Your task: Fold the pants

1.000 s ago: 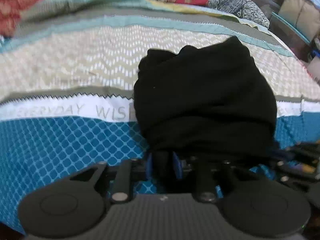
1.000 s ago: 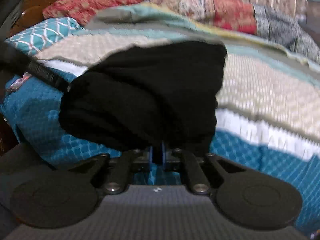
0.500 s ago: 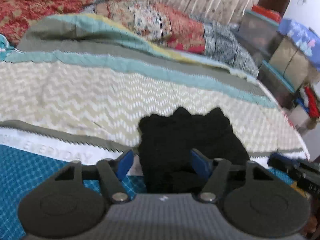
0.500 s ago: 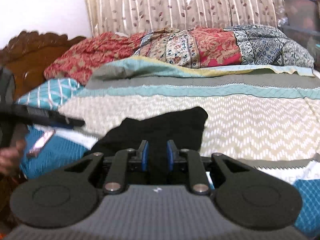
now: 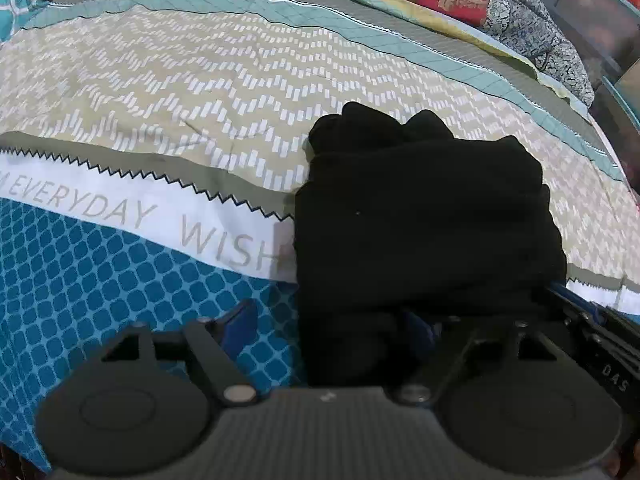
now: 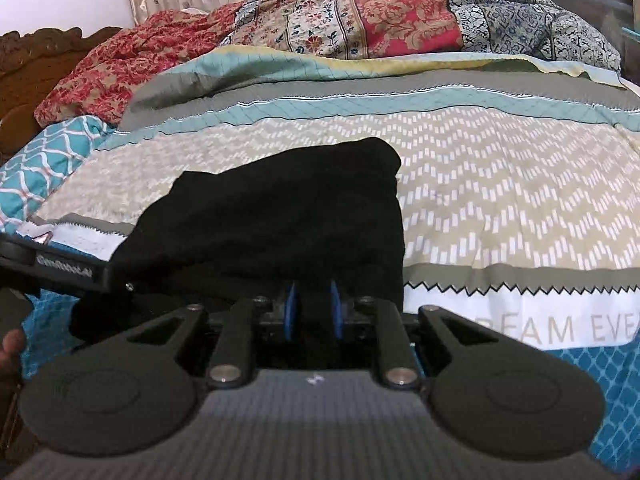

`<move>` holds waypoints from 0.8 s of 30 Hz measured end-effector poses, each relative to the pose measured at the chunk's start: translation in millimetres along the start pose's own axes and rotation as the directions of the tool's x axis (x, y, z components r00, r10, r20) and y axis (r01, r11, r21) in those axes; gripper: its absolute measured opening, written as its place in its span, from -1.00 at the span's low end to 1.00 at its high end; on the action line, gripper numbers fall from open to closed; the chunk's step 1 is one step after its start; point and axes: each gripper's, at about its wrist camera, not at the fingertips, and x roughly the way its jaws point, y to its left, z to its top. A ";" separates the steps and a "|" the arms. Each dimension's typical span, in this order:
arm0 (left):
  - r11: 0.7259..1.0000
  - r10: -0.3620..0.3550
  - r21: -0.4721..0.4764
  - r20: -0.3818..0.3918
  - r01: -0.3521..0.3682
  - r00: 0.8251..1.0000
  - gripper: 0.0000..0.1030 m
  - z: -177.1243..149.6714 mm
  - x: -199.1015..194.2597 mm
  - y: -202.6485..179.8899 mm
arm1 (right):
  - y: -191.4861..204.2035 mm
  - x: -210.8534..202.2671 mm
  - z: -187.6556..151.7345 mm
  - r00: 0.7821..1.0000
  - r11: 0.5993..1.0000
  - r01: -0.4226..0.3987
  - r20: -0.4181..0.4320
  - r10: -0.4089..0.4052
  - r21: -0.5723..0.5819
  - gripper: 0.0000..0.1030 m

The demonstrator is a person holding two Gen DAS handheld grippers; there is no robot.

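1. Pants are being seen as a compact black bundle, folded over on themselves and resting on the patterned bedspread, across the lettered white band and the zigzag beige area.
2. Compared with a second ago, when the cloth was being pinched by both grippers and hung in front of the cameras, the bundle is now lying flat and settled on the bed.
3. The left gripper is being held with its jaws wide apart; the left blue pad is standing clear over the blue quilt and the right one is partly hidden by the near edge of the cloth. Nothing is being gripped by it, a release that was already visible half a second ago.
4. The right gripper is being kept at the near edge of the pants, its blue pads parted by a narrow gap. Cloth is lying just beyond the pads; whether any is being pinched cannot be told.
5. The fold is being judged as essentially finished, with only withdrawal of the grippers and perhaps light tidying of the bumpy far edge remaining.
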 end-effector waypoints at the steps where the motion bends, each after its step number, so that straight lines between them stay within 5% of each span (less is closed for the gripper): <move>1: 1.000 0.011 0.003 0.003 -0.011 1.000 0.57 0.5 1.1 -1.7 | -0.8 0.1 -1.6 1.000 1.000 0.002 0.004 -0.002 -0.003 -0.62; 7: 0.999 0.037 -0.002 0.005 -0.037 0.999 0.60 2.0 -8.4 -3.9 | -3.5 -20.6 0.0 0.999 0.999 -0.018 0.037 0.016 0.044 -0.56; 9: 0.999 0.039 -0.002 0.014 -0.039 0.999 0.58 0.2 -16.6 -3.9 | -4.9 -37.7 -1.2 0.998 0.996 -0.028 0.062 0.022 0.085 -0.31; 11: 0.999 0.043 -0.003 0.024 -0.043 0.999 0.58 -1.8 -24.1 -4.4 | -7.3 -52.7 -5.2 0.997 0.993 -0.020 0.079 0.011 0.115 0.20; 24: 0.995 0.084 0.041 0.105 -0.089 0.991 0.60 -24.6 -62.4 -24.8 | -14.8 -79.2 -35.7 0.997 0.953 -0.071 0.000 0.075 0.293 0.19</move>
